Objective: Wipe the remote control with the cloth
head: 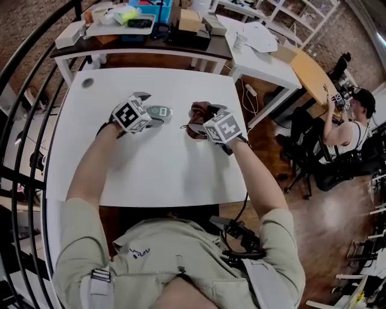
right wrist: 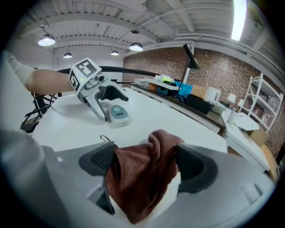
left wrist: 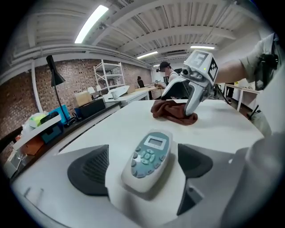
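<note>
Left gripper [left wrist: 141, 167]: jaws stand wide apart, lowered to the white table [head: 157, 169], with the remote control [left wrist: 150, 147] lying face up between them. A clear gap shows on each side between the remote and the dark ribbed pads [left wrist: 89, 169], so nothing is clamped. The near end of the remote is cut off by the gripper's own body in the left gripper view. Right gripper [right wrist: 144, 165]: jaws likewise spread wide, with the brown cloth [right wrist: 142, 178] bunched between them. The cloth reaches both pads, but whether they bear on it cannot be made out; it appears to lie loose. Its near edge runs under the gripper body and is lost. A thin dark loop [right wrist: 106, 138] shows just beside the left pad; what it is cannot be told. In the head view the marker cubes cover most of both sets of jaws. Only the far right part of the remote and the far left of the cloth show past them. The remote lies left of the cloth, the two near each other but apart, at the middle of the table. Beyond the far edge stands a second table with a blue bin [head: 151, 9] and assorted clutter too small to identify. A seated person [head: 350, 124] is at the far right, partly cut off by the frame edge.
</note>
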A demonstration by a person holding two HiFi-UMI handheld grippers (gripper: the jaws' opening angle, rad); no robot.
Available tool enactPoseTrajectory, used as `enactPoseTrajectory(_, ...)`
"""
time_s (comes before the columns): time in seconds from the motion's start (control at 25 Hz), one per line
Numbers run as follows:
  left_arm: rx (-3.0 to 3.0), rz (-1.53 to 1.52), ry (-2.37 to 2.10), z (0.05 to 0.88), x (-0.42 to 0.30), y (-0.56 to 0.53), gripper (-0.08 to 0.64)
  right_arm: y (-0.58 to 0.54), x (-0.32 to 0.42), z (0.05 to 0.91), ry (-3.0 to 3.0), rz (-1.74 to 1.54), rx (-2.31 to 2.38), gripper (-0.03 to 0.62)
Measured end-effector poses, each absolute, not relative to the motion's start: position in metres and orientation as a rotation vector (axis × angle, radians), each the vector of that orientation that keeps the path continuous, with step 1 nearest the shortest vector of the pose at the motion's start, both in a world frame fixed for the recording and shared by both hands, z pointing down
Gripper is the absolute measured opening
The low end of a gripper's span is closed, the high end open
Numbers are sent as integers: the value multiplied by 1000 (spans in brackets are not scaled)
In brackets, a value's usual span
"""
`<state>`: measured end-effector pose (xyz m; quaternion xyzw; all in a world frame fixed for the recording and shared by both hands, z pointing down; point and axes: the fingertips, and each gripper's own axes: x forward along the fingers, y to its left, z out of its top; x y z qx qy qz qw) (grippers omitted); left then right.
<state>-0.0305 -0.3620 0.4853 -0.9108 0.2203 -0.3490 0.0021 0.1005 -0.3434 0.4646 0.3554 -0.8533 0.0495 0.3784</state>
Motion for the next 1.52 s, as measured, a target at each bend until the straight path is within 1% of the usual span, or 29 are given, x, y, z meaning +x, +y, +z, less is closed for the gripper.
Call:
enactPoseTrajectory(0.2,-2958,-1133,641,494,-32,-374,479,-351,104,479,-2159,182,880,430)
enactPoseTrajectory(0.36,-3000,-1153,593,494,-28,-372,461,-356,109,485,-2168,268,910,430)
enactPoseTrajectory(0.44,-3003,-1168,553,495,-26,-366,429,-357,109,487,-2178,290,921,430)
enactPoseTrajectory(0.52,-3000,-1185,508,495,-23,-359,368,-358,110,487,-2190,301,932,428)
enactPoseTrajectory(0.56,-3000,-1191,495,495,-21,-356,323,-358,110,487,-2193,303,939,428)
enactPoseTrajectory(0.68,-2996,-1190,531,495,-21,-354,318,-357,111,486,-2191,308,962,422)
enactPoseTrajectory(0.72,-2989,-1181,559,494,-21,-355,316,-355,111,485,-2190,309,967,412)
enactPoseTrajectory(0.8,-2967,-1148,626,491,-24,-356,313,-349,107,485,-2189,300,961,353)
enactPoseTrajectory(0.84,-2955,-1127,663,490,-25,-356,313,-345,104,484,-2185,284,950,286)
enactPoseTrajectory(0.92,-2924,-1095,732,489,-28,-354,311,-338,99,484,-2175,241,935,221)
enactPoseTrajectory(1.12,-2762,-1080,860,483,-35,-338,310,-330,101,480,-2178,189,963,192)
enactPoseTrajectory(1.24,-2673,-990,959,459,-37,-322,308,-323,99,466,-2224,152,1010,178)
enactPoseTrajectory(1.4,-2485,-841,1063,424,-34,-300,308,-304,94,390,-2425,18,1238,170)
enactPoseTrajectory(1.52,-2364,-758,1088,400,-26,-279,308,-280,84,331,-2521,-193,1370,170)
